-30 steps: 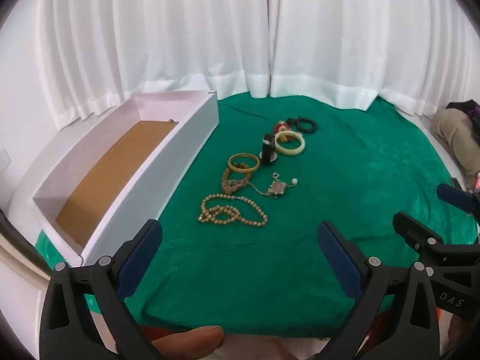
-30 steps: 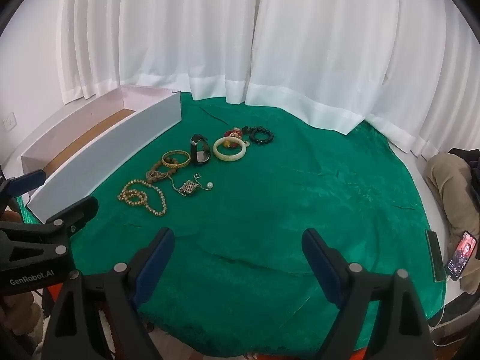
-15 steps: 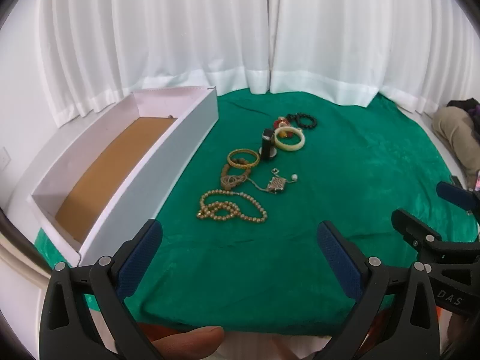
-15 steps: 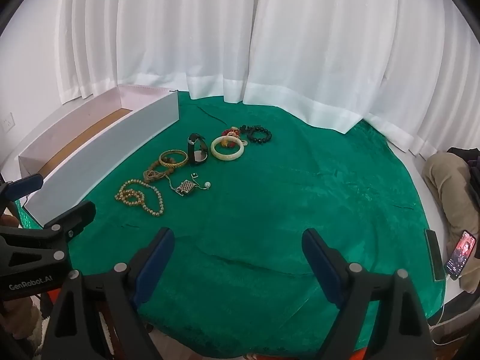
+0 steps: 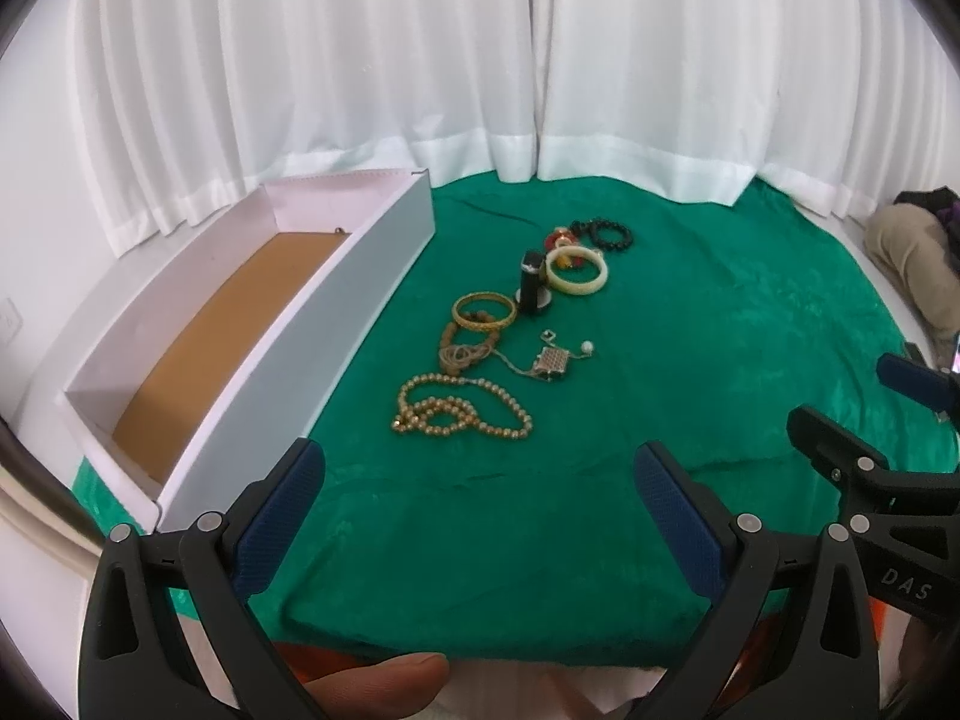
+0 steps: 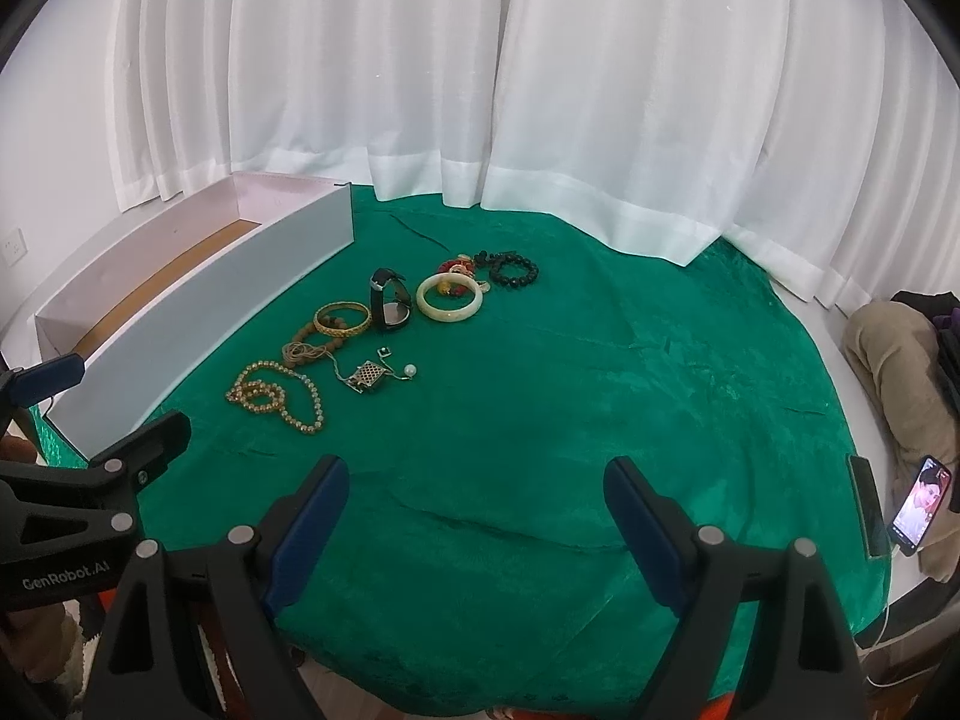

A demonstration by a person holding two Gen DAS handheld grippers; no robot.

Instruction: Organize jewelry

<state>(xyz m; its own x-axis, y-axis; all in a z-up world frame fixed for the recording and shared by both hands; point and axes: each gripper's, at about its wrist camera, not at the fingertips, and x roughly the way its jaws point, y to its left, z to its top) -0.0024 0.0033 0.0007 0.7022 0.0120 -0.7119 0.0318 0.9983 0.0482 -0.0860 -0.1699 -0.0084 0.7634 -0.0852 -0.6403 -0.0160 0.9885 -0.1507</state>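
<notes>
Jewelry lies in a row on the green cloth (image 5: 690,360): a gold bead necklace (image 5: 459,411), a silver pendant with a pearl (image 5: 552,360), a gold bangle (image 5: 483,310), a black watch (image 5: 531,285), a pale jade bangle (image 5: 576,272) and a black bead bracelet (image 5: 603,234). The same row shows in the right wrist view, from necklace (image 6: 276,396) to jade bangle (image 6: 450,298). A long white box (image 5: 240,354) with a brown floor stands left of them. My left gripper (image 5: 474,480) and right gripper (image 6: 477,495) are open and empty near the front edge.
White curtains (image 6: 480,90) hang behind the table. A phone with a lit screen (image 6: 921,504) and beige clothing (image 6: 894,354) lie off the table's right side. The right gripper shows at the right edge of the left wrist view (image 5: 870,462).
Both cameras have drifted slightly; the jewelry and box sit a little lower and further left in view. Both grippers stay open and empty.
</notes>
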